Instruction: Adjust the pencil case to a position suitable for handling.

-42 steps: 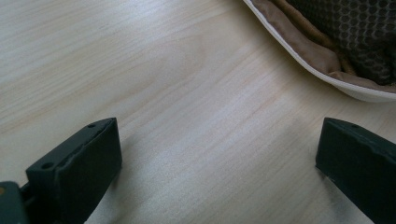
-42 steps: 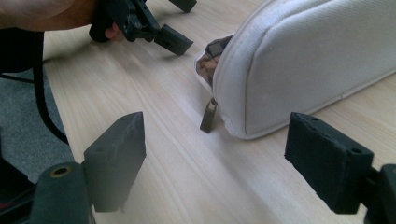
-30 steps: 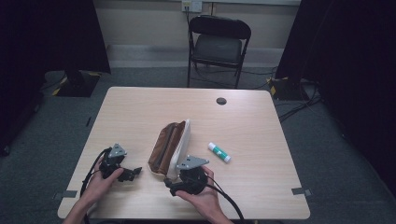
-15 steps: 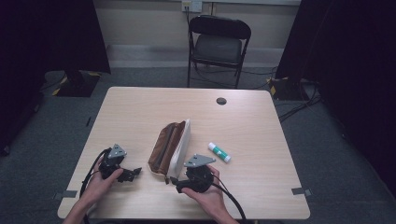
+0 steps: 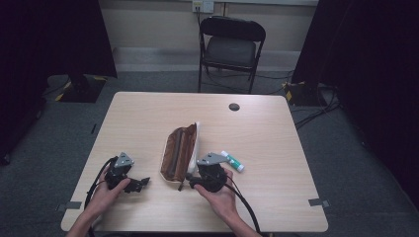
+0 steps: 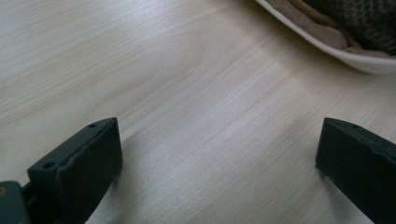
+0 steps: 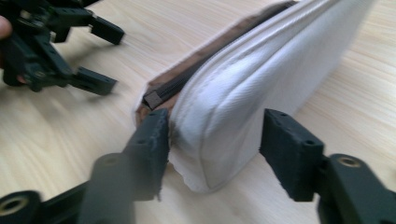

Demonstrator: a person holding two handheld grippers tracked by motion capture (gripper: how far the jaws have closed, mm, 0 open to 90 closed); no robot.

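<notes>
A pencil pouch (image 5: 180, 152), white outside and brown inside, lies unzipped in the middle of the table. My right gripper (image 5: 189, 182) is at its near end. In the right gripper view the white pouch (image 7: 261, 79) sits between the jaws of the right gripper (image 7: 212, 140). The left jaw touches the pouch's edge by the zipper, a gap remains at the right jaw, and the gripper is open. My left gripper (image 5: 141, 183) rests on the table left of the pouch. Its jaws (image 6: 210, 158) are spread wide over bare wood, and the pouch's rim (image 6: 327, 44) shows at upper right.
A white and green glue stick (image 5: 232, 161) lies just right of the right hand. A small black disc (image 5: 234, 106) sits near the table's far edge (image 5: 197, 94). A folding chair (image 5: 231, 47) stands behind the table. In the right gripper view the left gripper (image 7: 56, 46) shows at upper left.
The right gripper has shifted slightly to the right and closer to the pouch's near end. The left gripper has not moved.
</notes>
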